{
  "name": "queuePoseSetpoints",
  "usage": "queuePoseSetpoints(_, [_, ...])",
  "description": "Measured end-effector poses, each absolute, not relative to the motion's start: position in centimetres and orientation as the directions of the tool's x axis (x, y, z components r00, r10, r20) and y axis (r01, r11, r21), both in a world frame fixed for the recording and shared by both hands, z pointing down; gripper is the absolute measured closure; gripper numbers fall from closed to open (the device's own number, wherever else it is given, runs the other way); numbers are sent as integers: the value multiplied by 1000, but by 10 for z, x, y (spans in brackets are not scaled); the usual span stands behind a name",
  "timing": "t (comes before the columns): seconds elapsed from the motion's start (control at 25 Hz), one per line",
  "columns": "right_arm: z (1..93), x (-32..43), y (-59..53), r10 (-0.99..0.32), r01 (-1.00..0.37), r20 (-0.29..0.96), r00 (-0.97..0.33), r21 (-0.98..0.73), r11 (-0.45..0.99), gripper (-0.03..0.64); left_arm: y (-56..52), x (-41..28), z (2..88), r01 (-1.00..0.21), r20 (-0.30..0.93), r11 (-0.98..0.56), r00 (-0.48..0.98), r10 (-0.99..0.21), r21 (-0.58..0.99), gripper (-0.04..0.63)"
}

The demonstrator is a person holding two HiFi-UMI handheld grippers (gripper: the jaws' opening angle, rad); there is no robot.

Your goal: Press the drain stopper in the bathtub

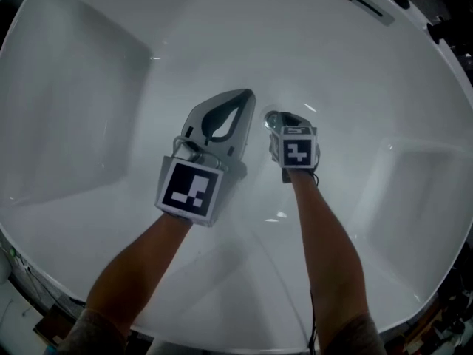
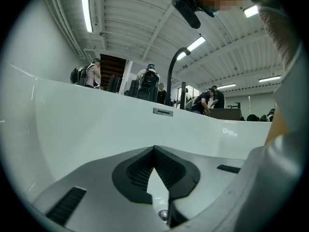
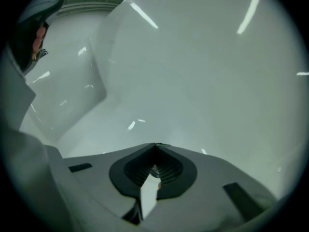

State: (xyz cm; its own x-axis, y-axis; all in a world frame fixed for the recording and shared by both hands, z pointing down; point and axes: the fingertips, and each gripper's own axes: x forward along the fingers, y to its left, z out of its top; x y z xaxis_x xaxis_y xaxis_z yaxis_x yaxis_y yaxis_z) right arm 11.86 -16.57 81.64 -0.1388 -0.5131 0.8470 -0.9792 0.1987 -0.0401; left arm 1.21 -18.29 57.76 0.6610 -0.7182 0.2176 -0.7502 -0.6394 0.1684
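The chrome drain stopper [image 1: 270,117] sits on the floor of the white bathtub [image 1: 111,87], half hidden by my right gripper [image 1: 283,126]. That gripper points steeply down at it, jaws shut with nothing between them. In the right gripper view the jaws [image 3: 155,146] meet at the tip, and a bit of chrome [image 3: 154,171] shows through the gap behind them. My left gripper [image 1: 246,96] is just left of the stopper, lying low over the tub floor, and is also shut and holding nothing. Its tips [image 2: 154,149] point at the far tub wall.
An overflow plate [image 1: 362,3] is set in the far tub wall, also seen as a slot [image 2: 163,111] in the left gripper view. A dark curved faucet [image 2: 175,64] rises behind the rim. Several people stand far behind. Tub walls slope up on all sides.
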Motion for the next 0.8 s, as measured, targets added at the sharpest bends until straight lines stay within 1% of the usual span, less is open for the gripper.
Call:
queuePoseSetpoints(0.16, [743,108,-173,-604,-986,780,-162,-108,125,615,-183,14,524,-751,196,-643,661,-725,153,589])
queuePoseSetpoints(0.24, [700,100,-172,-637,-983,750,-181,-137,118,615,-180,12,496,-755,197,-638,656,-729,150,589])
queuePoseSetpoints(0.44, [579,91,-177,-722,-980,662,-200,-143,141,615,-170,11,415,-763,181,-629,647,-741,151,589])
queuePoseSetpoints(0.6, [485,89,-166,-765,-974,605,-223,-170,149,615,-152,10,351,-764,191,-624,646,-739,165,589])
queuePoseSetpoints(0.8, [366,86,-138,-823,-969,511,-247,-141,204,615,-124,10,263,-755,174,-631,656,-734,179,589])
